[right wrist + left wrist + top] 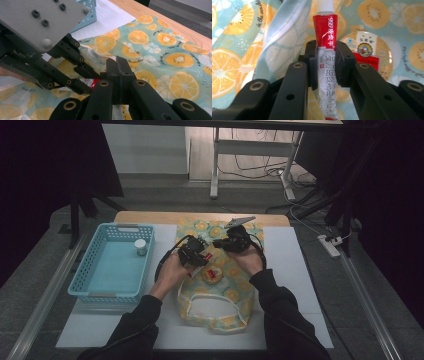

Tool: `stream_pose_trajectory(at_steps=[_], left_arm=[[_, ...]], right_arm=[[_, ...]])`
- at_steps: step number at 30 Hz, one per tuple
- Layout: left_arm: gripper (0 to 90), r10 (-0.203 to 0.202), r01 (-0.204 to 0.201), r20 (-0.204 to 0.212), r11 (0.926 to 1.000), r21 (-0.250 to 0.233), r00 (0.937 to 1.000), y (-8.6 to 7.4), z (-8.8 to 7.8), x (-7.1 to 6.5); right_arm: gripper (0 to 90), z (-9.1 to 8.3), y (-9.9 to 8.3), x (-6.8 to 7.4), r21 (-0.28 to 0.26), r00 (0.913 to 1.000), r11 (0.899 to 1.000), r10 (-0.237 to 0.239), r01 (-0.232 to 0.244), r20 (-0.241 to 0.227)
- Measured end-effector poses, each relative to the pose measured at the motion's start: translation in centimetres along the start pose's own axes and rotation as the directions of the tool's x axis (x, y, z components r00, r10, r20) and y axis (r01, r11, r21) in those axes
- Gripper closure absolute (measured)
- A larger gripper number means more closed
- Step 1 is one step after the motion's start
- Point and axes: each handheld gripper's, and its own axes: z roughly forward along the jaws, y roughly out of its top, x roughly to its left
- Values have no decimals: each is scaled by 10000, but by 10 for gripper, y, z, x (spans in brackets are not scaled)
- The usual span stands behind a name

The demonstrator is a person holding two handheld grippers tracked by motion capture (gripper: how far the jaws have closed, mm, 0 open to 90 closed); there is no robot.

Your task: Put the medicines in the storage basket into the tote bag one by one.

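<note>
A red-and-white ointment tube [325,32] with a white cap stands between the pads of my left gripper [325,52], which is shut on it. In the high view that gripper [200,255] hovers over the orange-print cloth bag [235,290]. A round gold tin [368,57] with a red label lies on the bag beside the tube. My right gripper [117,63] is shut, and a lifted fold of the bag's cloth [284,32] runs up to its tips. It sits right beside the left gripper [85,76], with the tube's red part [95,81] showing between them.
A light blue basket [100,287] stands at the left with a small white jar [140,246] in its far corner. The bag's handle [215,302] lies toward the person. A white mat [295,270] covers the table, and the wooden edge [150,216] runs along the far side.
</note>
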Motion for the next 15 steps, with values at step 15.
stream_pose_trajectory(at_steps=[15], left_arm=[[625,-70,73,64,9992,-392,10000,-3,1,4]], right_arm=[[900,4,-2,-1,-15,10000,10000,71,-71,42]])
